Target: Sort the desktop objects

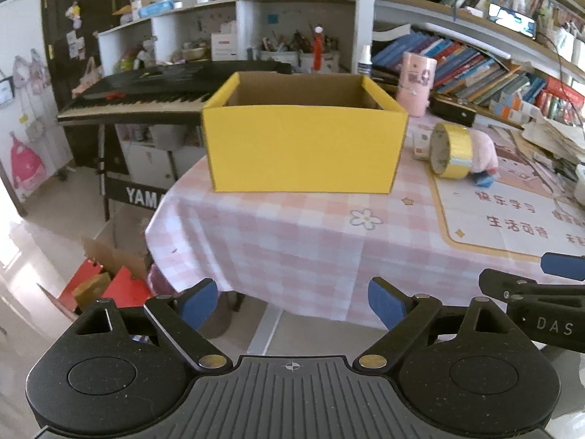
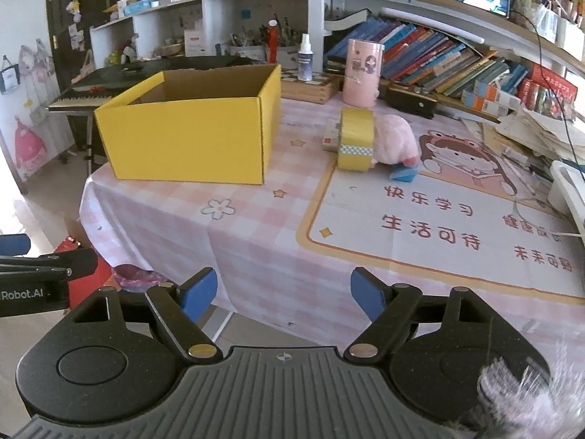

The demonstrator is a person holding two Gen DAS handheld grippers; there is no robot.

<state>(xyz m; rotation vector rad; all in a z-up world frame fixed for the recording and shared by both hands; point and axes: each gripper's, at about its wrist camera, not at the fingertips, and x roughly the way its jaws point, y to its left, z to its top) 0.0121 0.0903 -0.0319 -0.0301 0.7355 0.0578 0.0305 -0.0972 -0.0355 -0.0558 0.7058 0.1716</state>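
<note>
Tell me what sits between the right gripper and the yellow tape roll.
Nothing: in the right wrist view only bare pink checked tablecloth separates the right gripper from the yellow tape roll.

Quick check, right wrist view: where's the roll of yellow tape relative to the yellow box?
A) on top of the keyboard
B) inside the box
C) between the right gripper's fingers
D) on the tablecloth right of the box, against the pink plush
D: the roll of yellow tape stands on edge on the tablecloth, right of the yellow box and up against the pink plush.
</note>
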